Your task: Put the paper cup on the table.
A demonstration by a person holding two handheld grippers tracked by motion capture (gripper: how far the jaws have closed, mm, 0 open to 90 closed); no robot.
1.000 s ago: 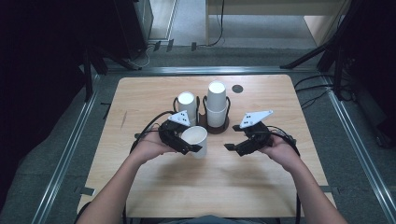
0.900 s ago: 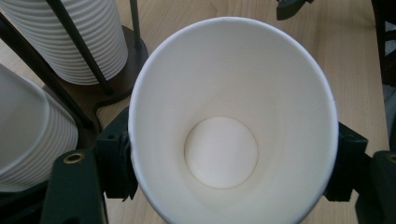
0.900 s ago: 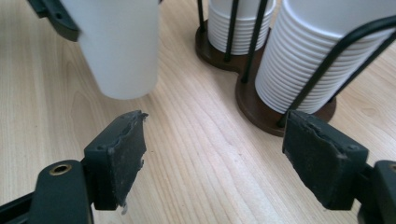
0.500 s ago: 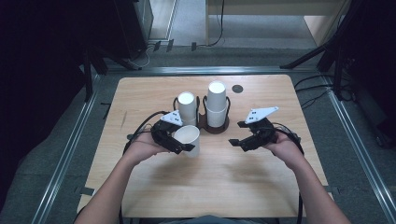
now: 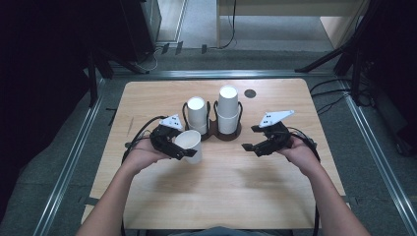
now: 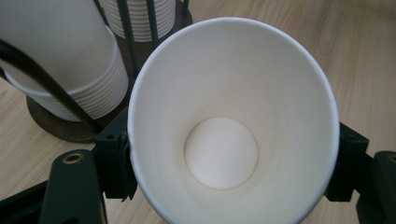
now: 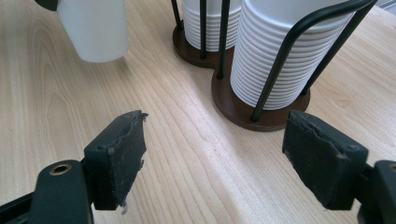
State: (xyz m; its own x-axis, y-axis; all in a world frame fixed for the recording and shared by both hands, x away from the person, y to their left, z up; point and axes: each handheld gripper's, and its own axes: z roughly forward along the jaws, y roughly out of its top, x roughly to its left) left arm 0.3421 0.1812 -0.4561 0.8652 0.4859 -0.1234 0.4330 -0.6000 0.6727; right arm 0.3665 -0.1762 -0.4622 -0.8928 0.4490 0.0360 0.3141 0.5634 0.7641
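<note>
Hidden: in the left gripper view the cup (image 6: 233, 126) covers most of the jaws, so just their outer blocks show at either side; the cup's lower rim is cut off at the bottom edge. In the right gripper view the cup's top is cut off.
Left gripper (image 5: 183, 150): closed on the cup's sides, holding it tilted with the mouth toward the camera; the inside is white and bare.
Cup: held above the table (image 5: 231, 187), just in front of the rack's (image 5: 212, 132) left stack (image 5: 197, 114), apart from it.
Right gripper (image 5: 252, 146): jaws spread wide, nothing between them, pointing toward the rack from the right; whether it touches the table I cannot tell.
Rack: dark round bases with black wire uprights, two stacks of white cups side by side, the right stack (image 5: 228, 110) taller.
Room: bare wood between the two grippers and across the near half of the table; a small dark disc (image 5: 250, 93) lies near the far edge.
</note>
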